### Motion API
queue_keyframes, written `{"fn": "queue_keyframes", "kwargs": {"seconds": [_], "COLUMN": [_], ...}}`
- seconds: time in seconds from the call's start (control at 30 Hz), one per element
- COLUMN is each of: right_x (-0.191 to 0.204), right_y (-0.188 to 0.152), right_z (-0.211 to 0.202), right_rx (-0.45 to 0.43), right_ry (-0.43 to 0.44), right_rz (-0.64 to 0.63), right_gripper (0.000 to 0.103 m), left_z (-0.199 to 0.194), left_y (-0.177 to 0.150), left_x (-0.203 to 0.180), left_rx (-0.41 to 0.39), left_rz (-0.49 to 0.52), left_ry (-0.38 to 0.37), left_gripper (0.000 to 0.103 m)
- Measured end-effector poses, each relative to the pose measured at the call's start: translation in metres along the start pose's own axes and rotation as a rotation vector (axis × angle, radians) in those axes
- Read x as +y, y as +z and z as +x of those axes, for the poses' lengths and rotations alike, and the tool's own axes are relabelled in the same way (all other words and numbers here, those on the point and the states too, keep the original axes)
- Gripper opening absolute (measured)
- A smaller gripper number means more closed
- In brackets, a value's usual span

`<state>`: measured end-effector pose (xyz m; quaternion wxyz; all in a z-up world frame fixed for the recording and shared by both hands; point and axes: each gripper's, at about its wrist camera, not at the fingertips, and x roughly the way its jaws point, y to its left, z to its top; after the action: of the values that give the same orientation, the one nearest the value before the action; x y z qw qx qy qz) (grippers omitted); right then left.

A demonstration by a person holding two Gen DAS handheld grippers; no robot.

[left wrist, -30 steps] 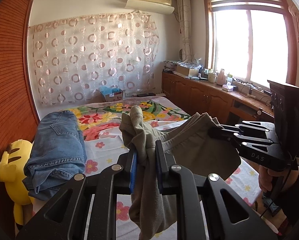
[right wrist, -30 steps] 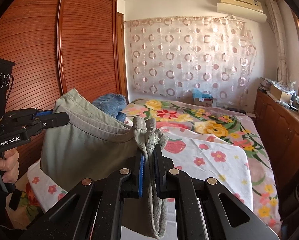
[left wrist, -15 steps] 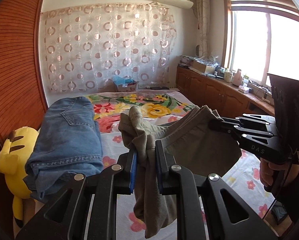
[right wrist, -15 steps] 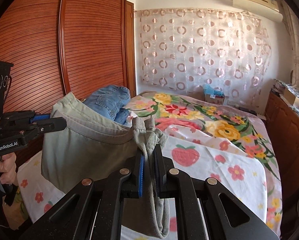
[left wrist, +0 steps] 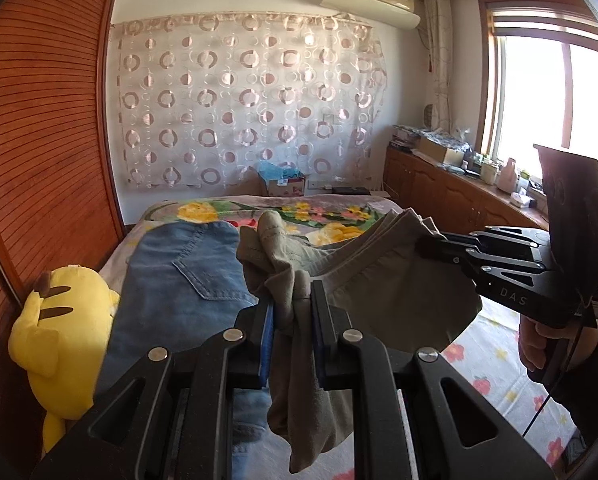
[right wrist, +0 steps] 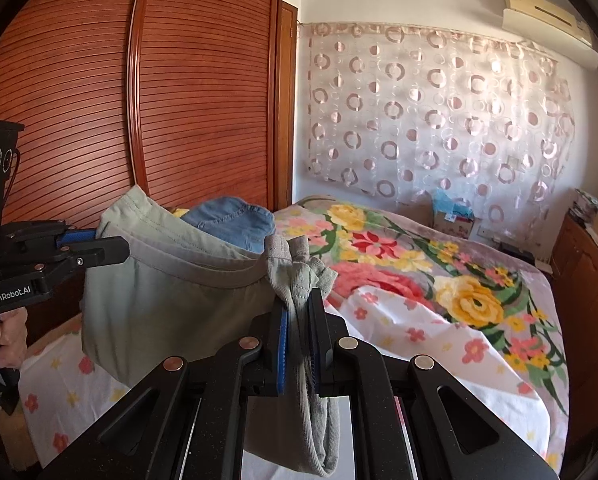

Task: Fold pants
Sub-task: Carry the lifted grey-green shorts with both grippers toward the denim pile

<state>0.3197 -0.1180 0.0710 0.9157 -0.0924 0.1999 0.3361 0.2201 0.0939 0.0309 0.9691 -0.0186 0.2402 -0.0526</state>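
Note:
Grey-green pants (left wrist: 383, 292) hang folded between my two grippers, above the bed. My left gripper (left wrist: 293, 312) is shut on one bunched end of the pants. My right gripper (right wrist: 299, 316) is shut on the other bunched end (right wrist: 295, 272). In the right wrist view the pants (right wrist: 167, 280) sag toward the left gripper (right wrist: 99, 246) at the far left. In the left wrist view the right gripper (left wrist: 431, 242) shows at the right, pinching the fabric.
A folded pair of blue jeans (left wrist: 179, 280) lies on the bed's left side beside a yellow plush toy (left wrist: 59, 336). The floral bedspread (right wrist: 439, 288) spreads ahead. A wooden wardrobe (right wrist: 179, 92) stands left, low cabinets (left wrist: 451, 196) and a window right.
Both grippers have moved forward and left over the bed with the pants held between them; the jeans and the plush toy are now closer.

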Motion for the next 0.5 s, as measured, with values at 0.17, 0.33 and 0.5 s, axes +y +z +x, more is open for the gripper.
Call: {"fn": "queue_keyframes", "kwargs": {"seconds": [0.17, 0.33, 0.5], "right_x": [-0.007, -0.010, -0.011], "right_y": [0.009, 0.014, 0.020], "right_z": [0.022, 0.050, 0.079], "right_rx": [-0.026, -0.045, -0.049], "right_ry": [0.027, 0.057, 0.085], "right_rz": [-0.012, -0.034, -0.074], "right_gripper": [0.009, 0.009, 0.009], "left_z": [0.001, 0.000, -0.001], "left_y": [0.010, 0.012, 0.005], "left_x": [0.019, 0.033, 0.049], "left_rx": [-0.027, -0.045, -0.042], "left_rz": [-0.015, -0.034, -0.068], "left_ry": [0.034, 0.072, 0.113], "left_gripper": [0.018, 0.018, 0.018]}}
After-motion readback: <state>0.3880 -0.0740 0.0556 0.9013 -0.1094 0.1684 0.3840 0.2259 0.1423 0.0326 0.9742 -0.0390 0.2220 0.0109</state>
